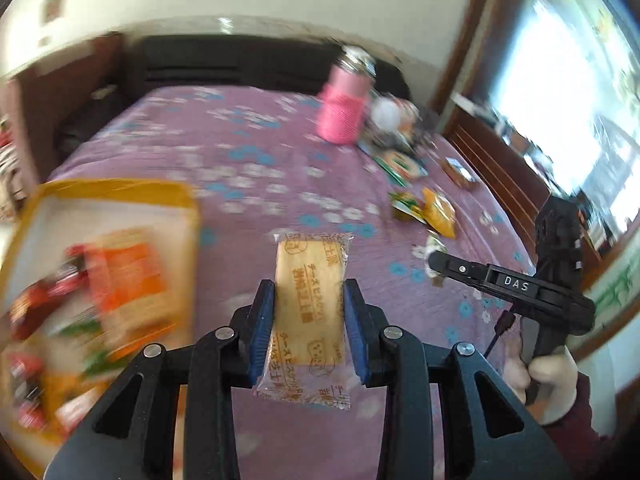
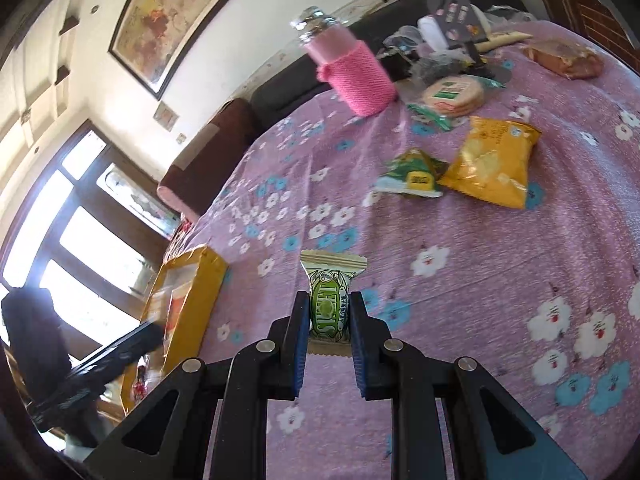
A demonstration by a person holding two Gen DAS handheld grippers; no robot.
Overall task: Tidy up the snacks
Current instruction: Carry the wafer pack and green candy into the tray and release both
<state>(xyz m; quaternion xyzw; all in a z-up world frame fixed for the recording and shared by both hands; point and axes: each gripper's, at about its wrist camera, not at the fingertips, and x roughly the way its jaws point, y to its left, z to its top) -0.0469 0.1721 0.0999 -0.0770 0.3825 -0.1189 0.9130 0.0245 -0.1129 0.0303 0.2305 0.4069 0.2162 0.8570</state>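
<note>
Left gripper [image 1: 308, 312] pinches a cracker packet [image 1: 310, 300]; right gripper [image 2: 330, 316] clamps a green candy [image 2: 329, 304], seemingly near the yellow box [image 2: 188, 300].

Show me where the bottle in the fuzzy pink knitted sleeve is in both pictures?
Left wrist view: the pink knitted-sleeve bottle stands upper centre-right, far across the purple flowered bedspread.
Right wrist view: it leans near the top, centre.
Shared landmark: the yellow crinkly chip bag, lying nearer the camera, right of the bottle, in both views.
</note>
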